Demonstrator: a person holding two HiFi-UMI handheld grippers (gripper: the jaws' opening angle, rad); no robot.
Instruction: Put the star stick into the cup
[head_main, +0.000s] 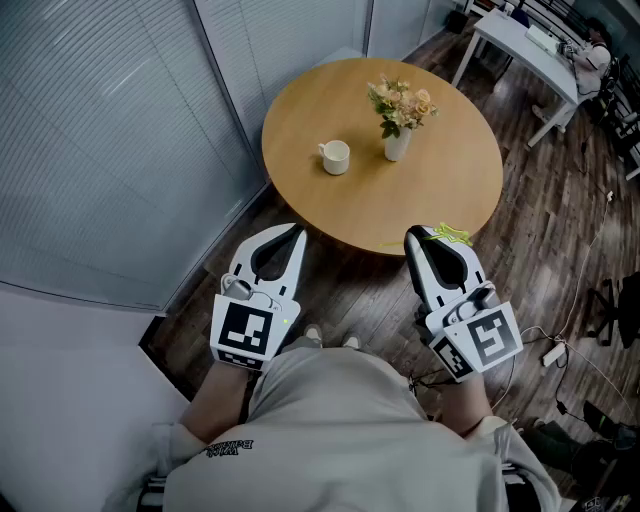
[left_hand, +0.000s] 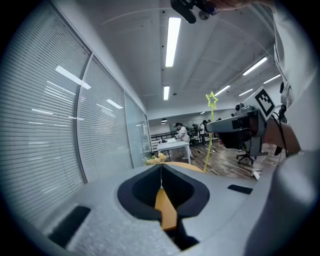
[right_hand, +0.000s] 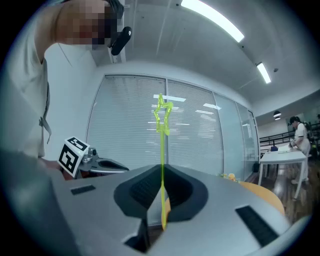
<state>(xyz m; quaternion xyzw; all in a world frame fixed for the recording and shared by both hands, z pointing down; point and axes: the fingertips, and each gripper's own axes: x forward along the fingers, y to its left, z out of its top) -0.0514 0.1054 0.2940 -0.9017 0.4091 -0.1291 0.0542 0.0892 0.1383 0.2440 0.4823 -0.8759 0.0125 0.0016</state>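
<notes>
Office room: dark plank floor (head_main: 560, 225), grey slatted blinds (head_main: 100, 130) on the glass walls.

Nearest:
- Left gripper (head_main: 290, 236), jaws together, nothing between.
- Right gripper (head_main: 426, 240), jaws clamped on the thin yellow-green plastic star stick (right_hand: 162, 145), star end outward, well apart from the cup.

Beyond:
- Round wooden table (head_main: 440, 195).
- White ceramic cup (head_main: 335, 157), upright.
- White vase of pale flowers (head_main: 398, 143) near it.

Judged: pick-up done. Carry and insertion left.

Count: two grippers, one stick, one cup, one vase.
</notes>
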